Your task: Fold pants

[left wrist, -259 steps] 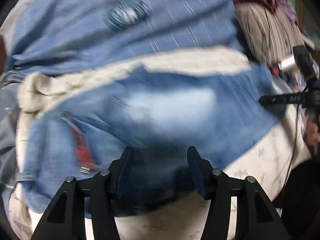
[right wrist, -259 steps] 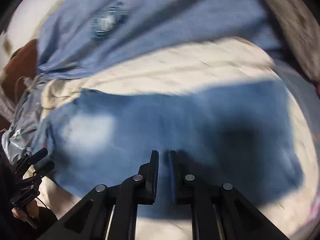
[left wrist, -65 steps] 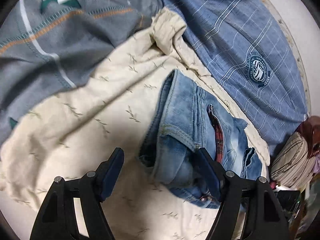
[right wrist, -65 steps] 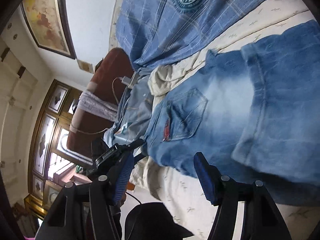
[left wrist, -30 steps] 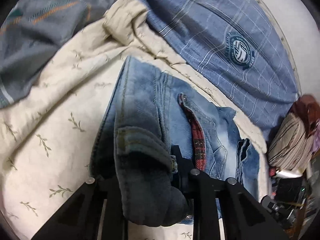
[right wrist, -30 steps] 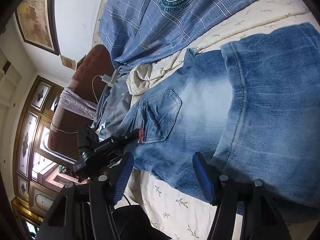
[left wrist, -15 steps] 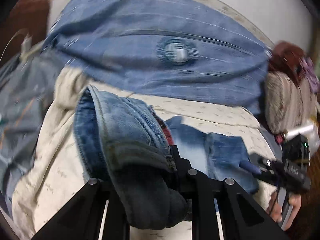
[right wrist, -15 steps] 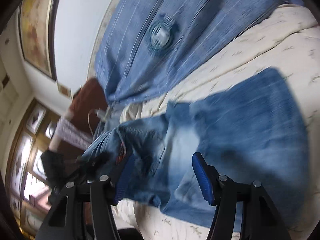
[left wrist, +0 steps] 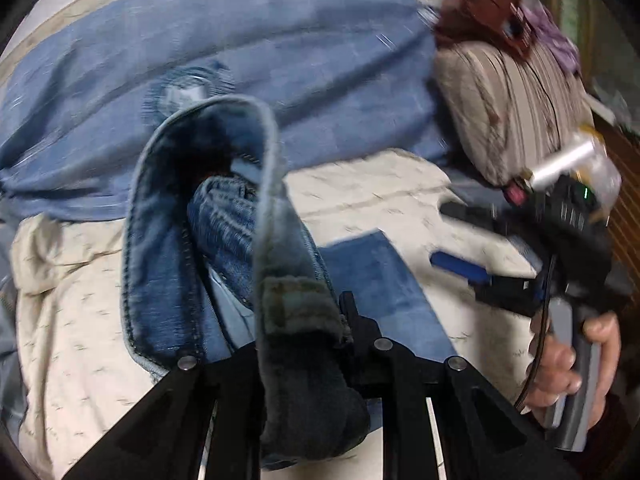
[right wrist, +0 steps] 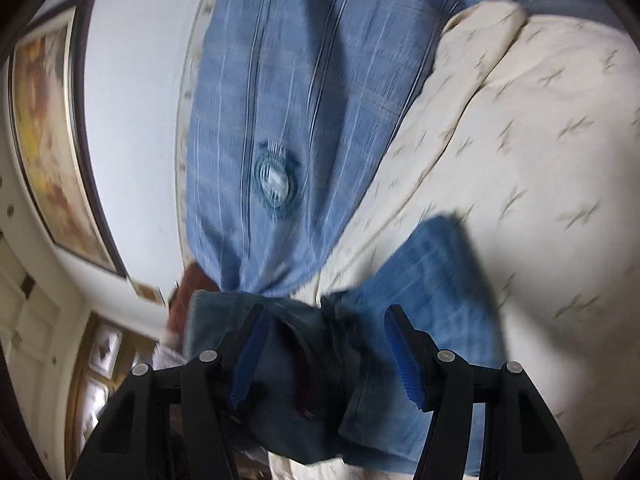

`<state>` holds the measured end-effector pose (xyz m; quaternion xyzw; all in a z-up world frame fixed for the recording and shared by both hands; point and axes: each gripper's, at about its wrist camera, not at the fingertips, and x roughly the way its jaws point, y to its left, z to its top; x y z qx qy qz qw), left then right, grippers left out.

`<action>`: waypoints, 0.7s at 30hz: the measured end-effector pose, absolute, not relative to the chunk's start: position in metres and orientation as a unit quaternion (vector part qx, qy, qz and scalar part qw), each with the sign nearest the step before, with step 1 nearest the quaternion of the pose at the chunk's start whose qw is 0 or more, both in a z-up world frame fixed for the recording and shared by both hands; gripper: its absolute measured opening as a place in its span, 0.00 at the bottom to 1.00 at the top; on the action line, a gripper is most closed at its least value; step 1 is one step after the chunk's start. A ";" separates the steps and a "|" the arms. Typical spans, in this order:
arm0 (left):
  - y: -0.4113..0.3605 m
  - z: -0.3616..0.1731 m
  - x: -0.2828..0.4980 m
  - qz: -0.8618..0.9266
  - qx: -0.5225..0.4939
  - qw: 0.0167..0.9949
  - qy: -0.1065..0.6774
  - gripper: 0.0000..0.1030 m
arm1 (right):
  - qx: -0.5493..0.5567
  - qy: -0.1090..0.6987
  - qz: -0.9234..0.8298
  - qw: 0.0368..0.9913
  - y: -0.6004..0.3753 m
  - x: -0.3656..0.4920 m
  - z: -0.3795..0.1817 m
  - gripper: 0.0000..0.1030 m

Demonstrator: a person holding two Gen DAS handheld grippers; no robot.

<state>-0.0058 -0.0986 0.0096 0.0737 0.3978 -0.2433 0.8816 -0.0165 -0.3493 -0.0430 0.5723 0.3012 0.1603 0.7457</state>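
The left gripper [left wrist: 304, 320], clamped on the faded blue denim pants [left wrist: 208, 240], has swung the waistband up off the cream leaf-print bedspread [left wrist: 72, 320] toward the legs; right gripper [right wrist: 324, 356] gapes empty – fold underway

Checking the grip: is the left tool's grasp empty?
No, the left tool is clamped shut on a bunched fold of the jeans.

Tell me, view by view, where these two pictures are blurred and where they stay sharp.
Left wrist view: the blue shirt and the right claw are smeared by motion, while the left claw and the jeans it clamps stay fairly sharp. Right wrist view: the shirt's badge and cream bedsheet streak, the near jeans lie in shadow; fisheye bends both edges.
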 end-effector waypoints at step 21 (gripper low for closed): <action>-0.071 0.017 -0.018 -0.268 0.061 0.888 0.368 0.59 | 0.563 0.332 0.160 0.740 -0.371 -0.008 -0.048 0.64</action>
